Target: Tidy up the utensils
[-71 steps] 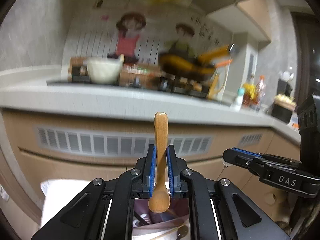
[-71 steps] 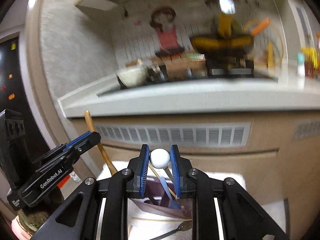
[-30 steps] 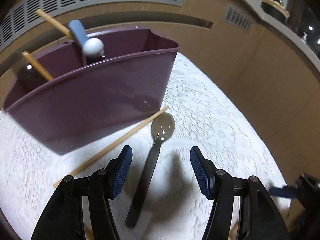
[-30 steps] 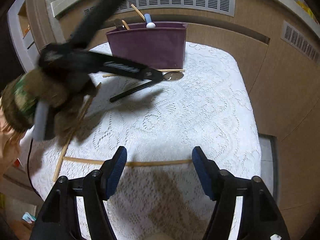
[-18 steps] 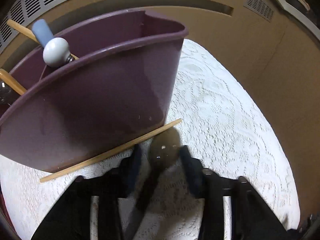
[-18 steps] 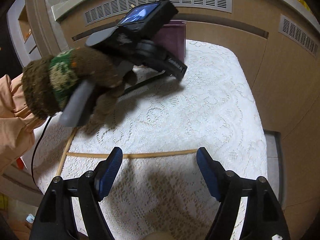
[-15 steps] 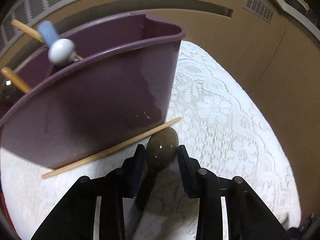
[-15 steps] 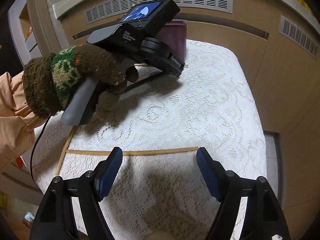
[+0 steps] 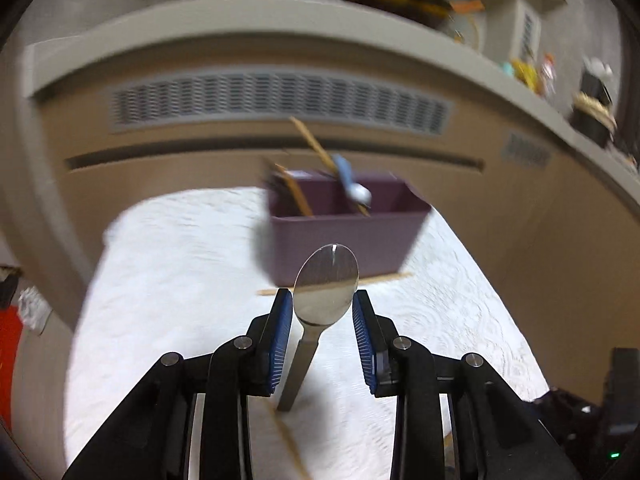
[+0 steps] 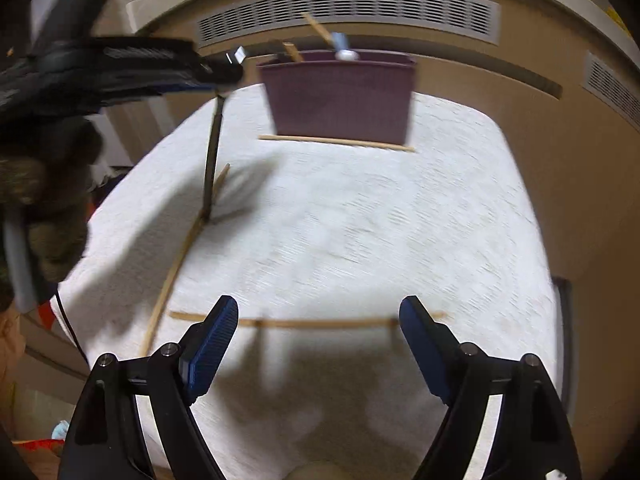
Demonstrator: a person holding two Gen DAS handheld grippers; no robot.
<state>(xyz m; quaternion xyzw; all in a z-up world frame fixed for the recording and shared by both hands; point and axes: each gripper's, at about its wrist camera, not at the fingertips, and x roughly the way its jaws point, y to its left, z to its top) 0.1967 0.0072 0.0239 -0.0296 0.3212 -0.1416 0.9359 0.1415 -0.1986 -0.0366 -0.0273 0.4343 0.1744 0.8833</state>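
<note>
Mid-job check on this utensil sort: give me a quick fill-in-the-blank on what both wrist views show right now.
1. The left gripper holds a metal ____ by its bowl.
2. The purple bin stands on a ____ lace cloth.
3. A chopstick lies between the right gripper's ____ jaws.

Missing words: spoon; white; opening

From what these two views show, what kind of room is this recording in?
Most likely a home kitchen: a long countertop holds blurred cookware and bottles, with vented cabinet fronts below it. In front, a lace-covered table carries a purple utensil caddy.
</note>
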